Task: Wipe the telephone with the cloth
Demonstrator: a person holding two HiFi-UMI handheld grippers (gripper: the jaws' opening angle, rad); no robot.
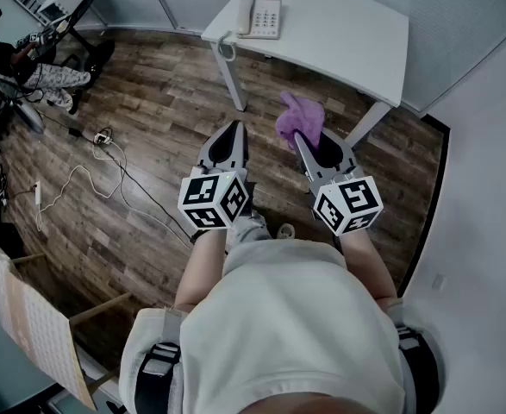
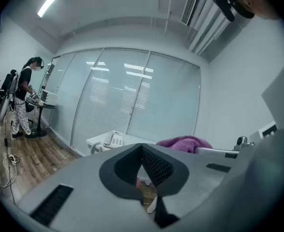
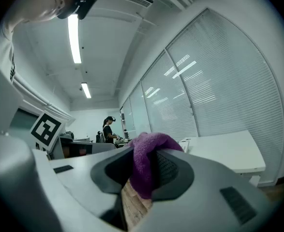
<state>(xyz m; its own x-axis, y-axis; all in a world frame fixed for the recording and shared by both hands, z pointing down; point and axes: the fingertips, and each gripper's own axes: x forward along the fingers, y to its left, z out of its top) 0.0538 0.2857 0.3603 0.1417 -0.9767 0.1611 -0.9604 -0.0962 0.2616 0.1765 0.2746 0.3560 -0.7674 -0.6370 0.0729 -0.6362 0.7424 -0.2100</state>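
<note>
A: Begin with the largest surface.
B: Wood-plank floor [image 1: 149, 128], viewed from above. Loose cables [image 1: 106, 158] toward the left.
A: Next in size?
B: White table [image 1: 347, 50] ahead, set against the glass partition [image 2: 132, 95]. At the far left, a second person [image 1: 28, 67] beside another desk.
A: Status of the left gripper [image 1: 233, 128]?
B: Out in front of the body, pointed toward the table, short of it. Jaws fully together, tip against tip, with nothing clamped. Marker cube [image 1: 215, 201] at the rear.
A: Status of the right gripper [image 1: 297, 141]?
B: Just beside the left one, also short of the table. Jaws closed on the purple cloth [image 1: 300, 117]. Bunched fold pinched between the pads, loose end sticking out past the tips.
A: Location of the telephone [image 1: 260, 16]?
B: On the table, near the far left corner. Handset in the cradle, coiled cord [image 1: 227, 46] hanging over the table edge. Well apart from both grippers and from the cloth, with no contact.
</note>
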